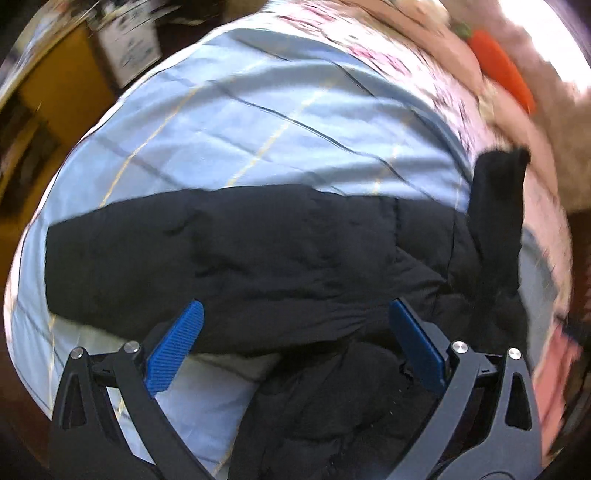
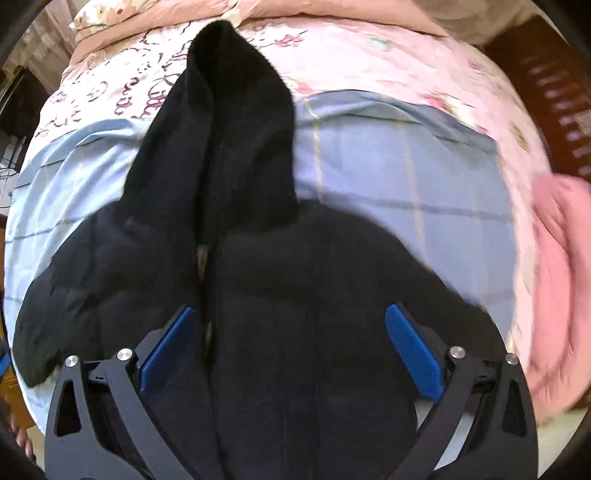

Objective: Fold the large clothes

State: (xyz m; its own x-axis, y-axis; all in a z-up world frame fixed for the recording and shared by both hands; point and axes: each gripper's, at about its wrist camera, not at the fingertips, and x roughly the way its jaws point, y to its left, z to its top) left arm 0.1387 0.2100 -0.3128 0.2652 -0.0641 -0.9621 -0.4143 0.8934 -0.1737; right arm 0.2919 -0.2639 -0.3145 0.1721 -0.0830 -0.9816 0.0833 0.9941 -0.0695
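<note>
Blurring black jacket [image 2: 280, 280], hem cut off below both spread grippers.

A bed fills the room's middle, spread with a pale blue checked sheet [image 2: 406, 177] over a pink floral quilt [image 2: 388, 62]. Yellow wooden furniture [image 1: 59, 85] stands left of it, dark slatted wood [image 2: 557, 92] to its right, and bright daylight glares at one upper corner [image 1: 535, 33].

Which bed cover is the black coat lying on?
The black coat lies on the light blue checked sheet, not the pink printed quilt beyond it.
</note>
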